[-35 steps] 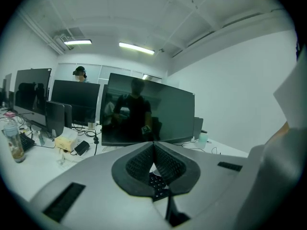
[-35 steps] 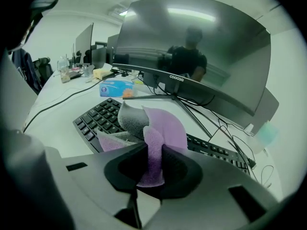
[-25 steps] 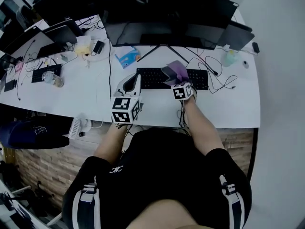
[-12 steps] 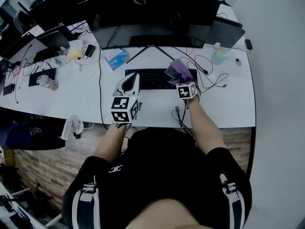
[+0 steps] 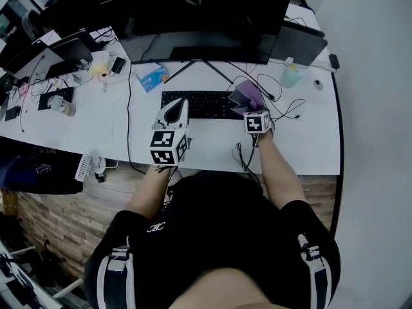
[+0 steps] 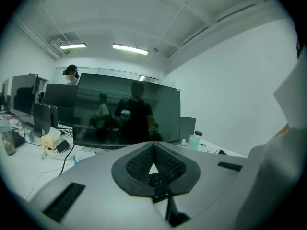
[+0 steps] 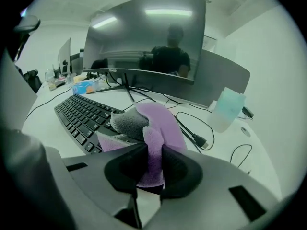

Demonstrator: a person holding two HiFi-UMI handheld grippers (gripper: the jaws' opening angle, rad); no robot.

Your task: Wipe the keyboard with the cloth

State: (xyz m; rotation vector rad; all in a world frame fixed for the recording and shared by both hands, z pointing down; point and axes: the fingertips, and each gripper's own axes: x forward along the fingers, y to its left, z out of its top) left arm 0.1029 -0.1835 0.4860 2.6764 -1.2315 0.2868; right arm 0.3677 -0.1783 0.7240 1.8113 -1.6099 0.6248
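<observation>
A black keyboard (image 5: 196, 104) (image 7: 84, 117) lies on the white desk (image 5: 103, 134) below a wide monitor. My right gripper (image 5: 250, 107) (image 7: 152, 159) is shut on a purple and grey cloth (image 5: 245, 95) (image 7: 153, 128), which hangs over the keyboard's right end. My left gripper (image 5: 177, 111) (image 6: 153, 163) hovers at the keyboard's left end, its jaws pressed together with nothing between them; a few keys (image 6: 158, 183) show just beyond its tips.
A curved monitor (image 5: 193, 18) on a splayed stand rises behind the keyboard. Black cables (image 5: 283, 105) loop at the right, near a pale bottle (image 5: 291, 76) (image 7: 226, 109). A blue packet (image 5: 151, 77), cups and other gear crowd the left. The desk's front edge runs close to the person.
Both grippers and the cloth hold their places over the keyboard. The head view has shifted, so the desk sits a little further left in the picture.
</observation>
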